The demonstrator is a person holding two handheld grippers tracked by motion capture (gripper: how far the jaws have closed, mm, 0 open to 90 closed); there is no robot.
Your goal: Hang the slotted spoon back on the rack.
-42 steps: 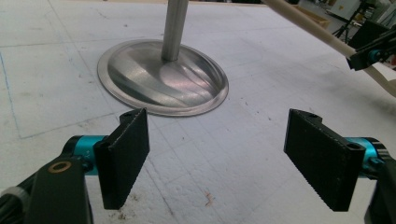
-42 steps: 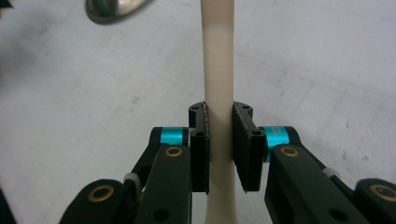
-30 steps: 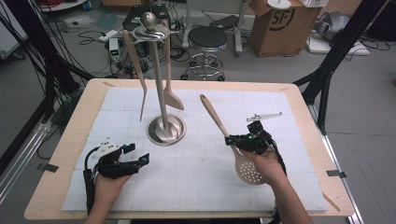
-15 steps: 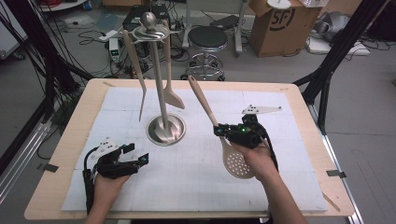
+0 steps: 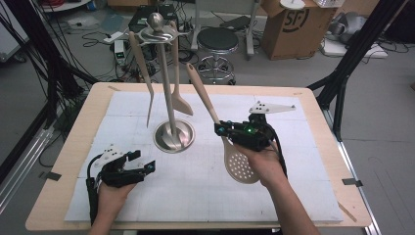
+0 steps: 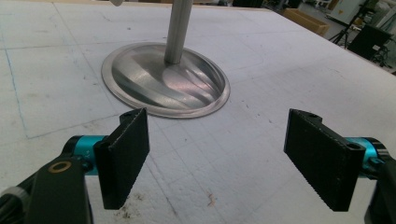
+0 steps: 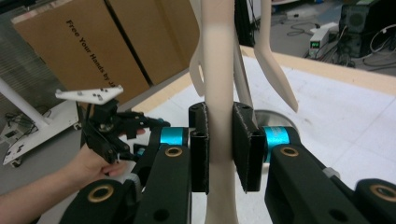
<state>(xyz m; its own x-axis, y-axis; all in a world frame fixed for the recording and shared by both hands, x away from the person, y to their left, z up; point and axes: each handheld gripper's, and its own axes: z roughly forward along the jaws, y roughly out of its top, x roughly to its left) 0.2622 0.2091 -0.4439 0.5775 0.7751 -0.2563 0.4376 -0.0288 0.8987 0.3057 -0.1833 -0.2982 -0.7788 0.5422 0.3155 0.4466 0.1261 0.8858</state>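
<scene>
Right gripper view, nearest item: the right gripper (image 7: 220, 149), jaws clamped on the pale handle of a slotted spoon (image 7: 218, 93), the handle standing upright between the two black pads and running out of frame above and below them. Just beyond the jaws, to their right, a hanging spatula (image 7: 275, 70) with its pointed blade down; behind the handle, a glimpse of the stand's metal base. To the left of the jaws, farther off, the left gripper (image 7: 116, 128) in a hand, its grey plate on top. High view: the right gripper (image 5: 230, 131) grips the spoon's neck, the perforated bowl (image 5: 240, 166) below the jaws toward the person, the handle slanting up and away toward the utensil stand (image 5: 169, 98). Left gripper view: the left gripper (image 6: 217, 154), jaws wide apart, nothing between them, white mat (image 6: 261, 84) beneath; directly ahead of the jaws, the stand's round steel base (image 6: 166, 79) with its post rising from the centre. High view, farthest: a second long utensil (image 5: 143, 73) hangs from the stand's top ring beside the spatula; a stool (image 5: 217, 41) and cardboard box (image 5: 288, 24) stand on the floor beyond the table (image 5: 318, 98).
</scene>
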